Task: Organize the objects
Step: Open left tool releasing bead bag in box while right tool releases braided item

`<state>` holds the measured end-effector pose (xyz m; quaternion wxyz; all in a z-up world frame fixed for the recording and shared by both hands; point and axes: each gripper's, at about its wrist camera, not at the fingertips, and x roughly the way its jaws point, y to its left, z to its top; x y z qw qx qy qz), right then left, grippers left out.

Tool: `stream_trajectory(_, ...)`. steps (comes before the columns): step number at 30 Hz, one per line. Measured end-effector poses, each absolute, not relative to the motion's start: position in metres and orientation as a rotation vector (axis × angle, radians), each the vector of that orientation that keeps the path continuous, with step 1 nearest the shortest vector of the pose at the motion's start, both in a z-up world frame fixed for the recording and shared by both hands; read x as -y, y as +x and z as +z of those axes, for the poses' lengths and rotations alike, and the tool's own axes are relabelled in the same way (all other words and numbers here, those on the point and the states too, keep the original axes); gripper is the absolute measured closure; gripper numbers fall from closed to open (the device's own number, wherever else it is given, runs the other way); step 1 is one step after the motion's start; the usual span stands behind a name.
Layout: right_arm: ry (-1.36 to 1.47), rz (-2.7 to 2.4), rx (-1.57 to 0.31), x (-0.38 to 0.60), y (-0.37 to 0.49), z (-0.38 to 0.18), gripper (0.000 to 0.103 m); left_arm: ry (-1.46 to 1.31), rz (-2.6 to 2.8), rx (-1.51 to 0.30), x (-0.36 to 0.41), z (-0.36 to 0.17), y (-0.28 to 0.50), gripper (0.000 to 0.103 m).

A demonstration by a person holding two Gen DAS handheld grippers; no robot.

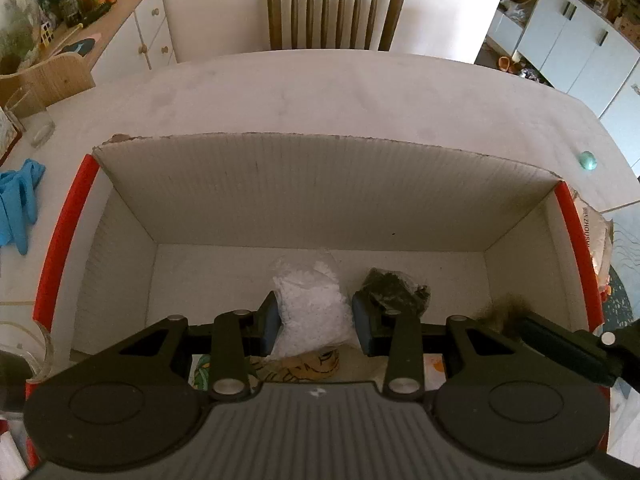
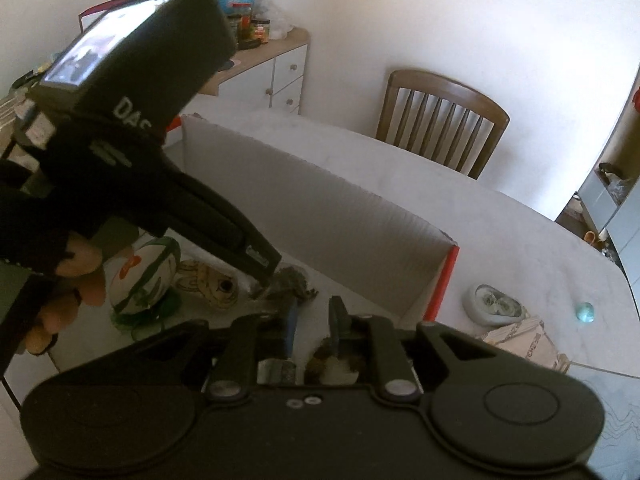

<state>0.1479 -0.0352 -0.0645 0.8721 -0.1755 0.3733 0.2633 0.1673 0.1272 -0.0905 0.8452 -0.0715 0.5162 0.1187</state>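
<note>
A red-edged cardboard box [image 1: 312, 200] stands on the table. Inside lie a clear bag of white pellets [image 1: 310, 304], a bag of dark bits [image 1: 394, 290], a brown fuzzy tuft [image 1: 500, 316] and printed items near the front wall. My left gripper [image 1: 316, 320] is open low inside the box, its pads either side of the white bag. My right gripper [image 2: 312, 320] hovers over the box's right end [image 2: 444, 280], jaws a small gap apart, nothing between them. The left gripper's body [image 2: 160, 184] fills the right wrist view's left side. The dark bag [image 2: 290, 286] lies beyond my right fingertips.
A wooden chair [image 1: 338, 8] stands behind the table. Blue gloves [image 1: 18, 204] and a glass [image 1: 38, 128] lie left of the box. A small teal ball [image 1: 586, 160], a grey dish [image 2: 494, 306] and a printed packet [image 2: 524, 344] lie right of it. A sideboard [image 1: 132, 28] stands at back left.
</note>
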Motion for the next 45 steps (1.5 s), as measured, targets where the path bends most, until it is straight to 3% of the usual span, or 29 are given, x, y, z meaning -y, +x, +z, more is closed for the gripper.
stream_trajectory(5,-0.327,0.556,-0.801,0.043,0.147,-0.060,0.083,-0.159,0.243,-1.099,-0.127,-0.094,0.166,0.065)
stream_trajectory(7,-0.308,0.565,-0.805,0.046,0.144,-0.056,0.080,-0.166,0.247,-1.095,-0.128,-0.094,0.164,0.060)
stream_trajectory(9,-0.285,0.575,-0.811,0.050,0.143,-0.053,0.077,-0.172,0.252,-1.085,-0.129,-0.092,0.162,0.046)
stream_trajectory(11,-0.256,0.579,-0.822,0.056,0.142,-0.050,0.076,-0.179,0.258,-1.066,-0.128,-0.088,0.159,0.042)
stream_trajectory(30,-0.107,0.628,-0.806,0.086,0.134,-0.017,0.065,-0.162,0.229,-0.893,-0.106,-0.026,0.112,0.039)
stream_trajectory(38,-0.081,0.656,-0.776,0.098,0.120,-0.003,0.056,-0.119,0.240,-0.818,-0.086,-0.006,0.082,0.039)
stream_trajectory(41,-0.070,0.660,-0.767,0.104,0.116,0.001,0.044,-0.110,0.236,-0.805,-0.081,0.000,0.073,0.038)
stream_trajectory(45,-0.057,0.670,-0.752,0.112,0.110,0.006,0.040,-0.114,0.237,-0.788,-0.076,0.006,0.061,0.032)
